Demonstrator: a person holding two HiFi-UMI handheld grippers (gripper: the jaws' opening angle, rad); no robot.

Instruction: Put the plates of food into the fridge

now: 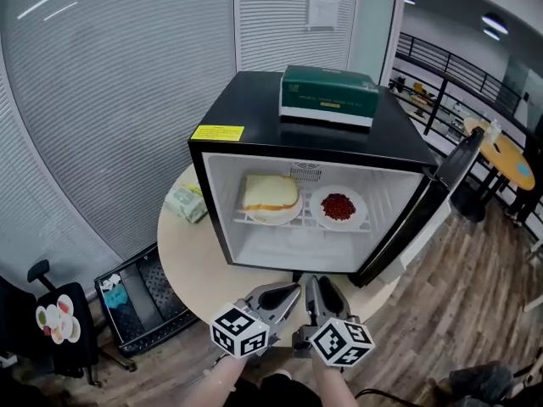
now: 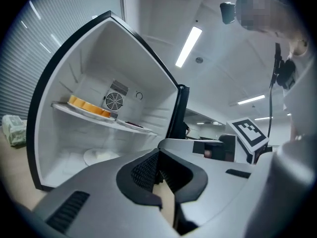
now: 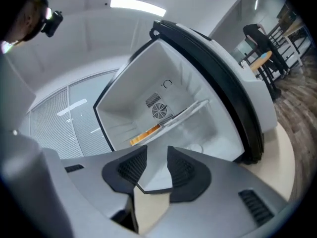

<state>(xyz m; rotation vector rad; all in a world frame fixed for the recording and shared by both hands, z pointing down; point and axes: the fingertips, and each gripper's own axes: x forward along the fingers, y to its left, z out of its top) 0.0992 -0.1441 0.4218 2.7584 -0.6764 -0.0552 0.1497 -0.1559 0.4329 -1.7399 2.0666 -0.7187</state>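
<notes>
A black mini fridge (image 1: 254,113) stands on a round table with its door (image 1: 428,210) swung open to the right. On its shelf sit a plate with a sandwich (image 1: 271,198) at left and a plate of red food (image 1: 338,208) at right. The left gripper view shows the sandwich plate (image 2: 88,108) and the red plate (image 2: 131,125) on that shelf. My left gripper (image 1: 287,293) (image 2: 158,157) is in front of the fridge, shut and empty. Beside it my right gripper (image 1: 316,288) (image 3: 157,165) is rolled sideways, open, with nothing between its pads. The right gripper view shows the sandwich (image 3: 146,133) edge-on.
A green box (image 1: 329,97) lies on top of the fridge. A crumpled packet (image 1: 187,202) lies on the round table (image 1: 191,265) left of the fridge. A black crate (image 1: 140,299) sits on the floor at left. Railings and another round table (image 1: 509,155) stand far right.
</notes>
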